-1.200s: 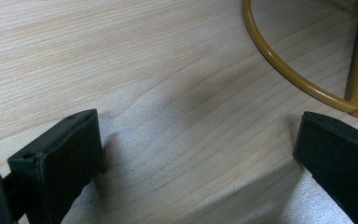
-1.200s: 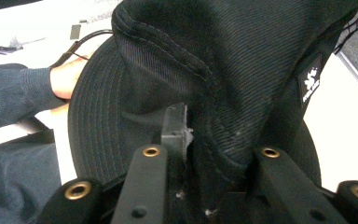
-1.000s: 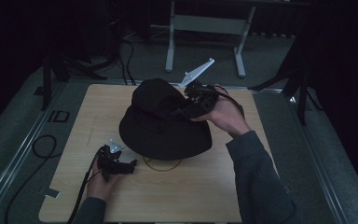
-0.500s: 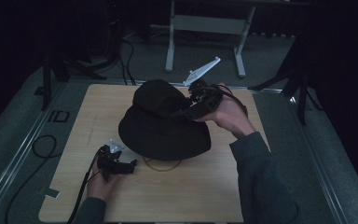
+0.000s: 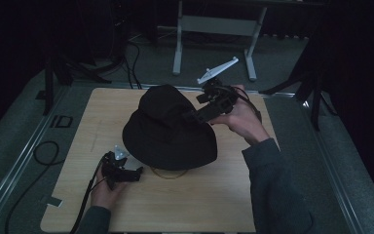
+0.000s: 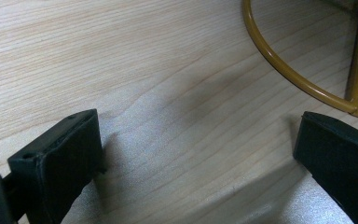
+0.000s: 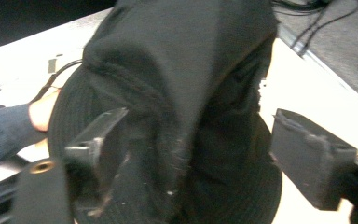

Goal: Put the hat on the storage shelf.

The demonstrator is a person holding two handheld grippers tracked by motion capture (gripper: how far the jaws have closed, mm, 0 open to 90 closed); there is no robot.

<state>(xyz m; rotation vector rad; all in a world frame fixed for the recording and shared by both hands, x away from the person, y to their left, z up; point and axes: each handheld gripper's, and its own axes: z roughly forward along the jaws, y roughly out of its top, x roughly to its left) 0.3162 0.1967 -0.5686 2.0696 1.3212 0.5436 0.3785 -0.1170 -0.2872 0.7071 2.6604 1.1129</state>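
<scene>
A black bucket hat (image 5: 168, 129) sits near the middle of the wooden bench (image 5: 214, 204), its crown raised and creased, its brim spread over the wood. Under the near edge of the brim a thin brass-coloured wire ring (image 5: 168, 174) peeks out; the hat appears to rest on this wire stand.

The right gripper (image 5: 195, 116) comes in from the hat's right side, held in the person's right hand (image 5: 238, 119), with its grey three-cornered plate (image 5: 217, 71) tilted up behind the hat. In the right gripper view (image 7: 191, 154) the jaws stand wide apart, one on each side of the hat's crown (image 7: 182, 74); whether they touch the cloth cannot be told, since the picture is blurred there.

The left gripper (image 5: 137, 173) lies low on the bench just beside the hat's near-left brim, held in the left hand (image 5: 106, 192). In the left gripper view (image 6: 196, 154) its jaws are spread wide over bare wood, holding nothing, with the curved wire ring (image 6: 279, 60) and one upright rod (image 6: 356, 51) of the stand just ahead of them.
</scene>
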